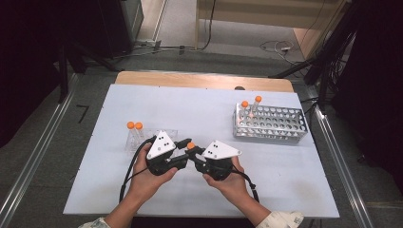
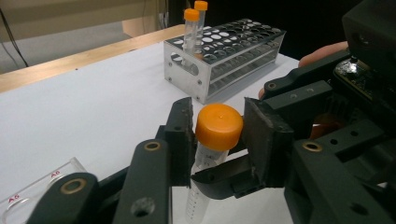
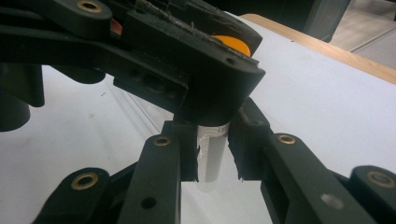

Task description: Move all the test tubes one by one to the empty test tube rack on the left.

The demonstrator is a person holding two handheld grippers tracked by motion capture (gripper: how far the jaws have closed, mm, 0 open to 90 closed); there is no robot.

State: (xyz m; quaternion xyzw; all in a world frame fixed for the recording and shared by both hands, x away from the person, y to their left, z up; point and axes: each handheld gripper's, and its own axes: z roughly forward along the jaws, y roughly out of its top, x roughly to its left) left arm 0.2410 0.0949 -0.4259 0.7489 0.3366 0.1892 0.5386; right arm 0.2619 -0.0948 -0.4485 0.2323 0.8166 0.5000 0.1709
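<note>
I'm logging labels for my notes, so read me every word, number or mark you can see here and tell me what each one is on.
"A6": red print, twice, on the clear plastic rack at the lower left of the left gripper view.
Printed scale marks and small text on the orange-capped tube held between the grippers: too small and blurred to read.
The metal rack and its tubes show no readable print.

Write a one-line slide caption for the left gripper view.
Left hand-held gripper at the orange cap of a tube that the right hand-held gripper clamps lower down; metal rack behind.
</note>
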